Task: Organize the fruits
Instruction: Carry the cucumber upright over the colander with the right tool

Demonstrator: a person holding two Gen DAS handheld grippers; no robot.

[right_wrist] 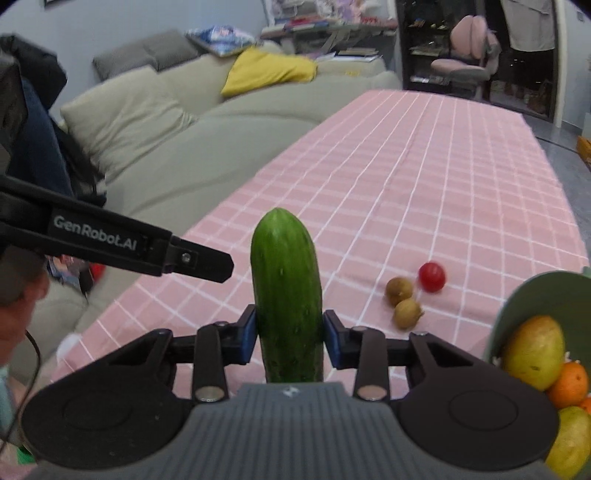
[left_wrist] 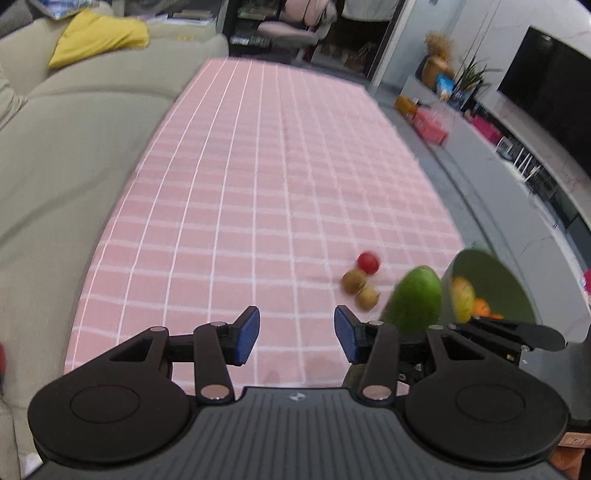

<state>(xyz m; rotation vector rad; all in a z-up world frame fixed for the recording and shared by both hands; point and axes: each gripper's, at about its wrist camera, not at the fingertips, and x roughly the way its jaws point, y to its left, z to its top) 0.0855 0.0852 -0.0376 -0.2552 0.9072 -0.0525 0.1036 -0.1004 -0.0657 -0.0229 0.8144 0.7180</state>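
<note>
My right gripper (right_wrist: 289, 338) is shut on a green cucumber (right_wrist: 286, 291), which stands upright between the blue pads above the pink checked tablecloth (right_wrist: 424, 177). The cucumber (left_wrist: 415, 301) also shows at the right of the left wrist view, beside the green bowl (left_wrist: 495, 273). My left gripper (left_wrist: 297, 334) is open with nothing between its fingers. A red tomato (right_wrist: 431, 276) and two small brown fruits (right_wrist: 399, 290) (right_wrist: 407, 313) lie on the cloth. The green bowl (right_wrist: 532, 291) at the right holds mangoes (right_wrist: 533, 350) and oranges (right_wrist: 569, 384).
A beige sofa (left_wrist: 74, 147) with a yellow cushion (left_wrist: 99, 35) runs along the table's left side. The left gripper's black arm (right_wrist: 110, 240) crosses the right wrist view at left. A TV stand with a screen (left_wrist: 546, 96) lines the right wall.
</note>
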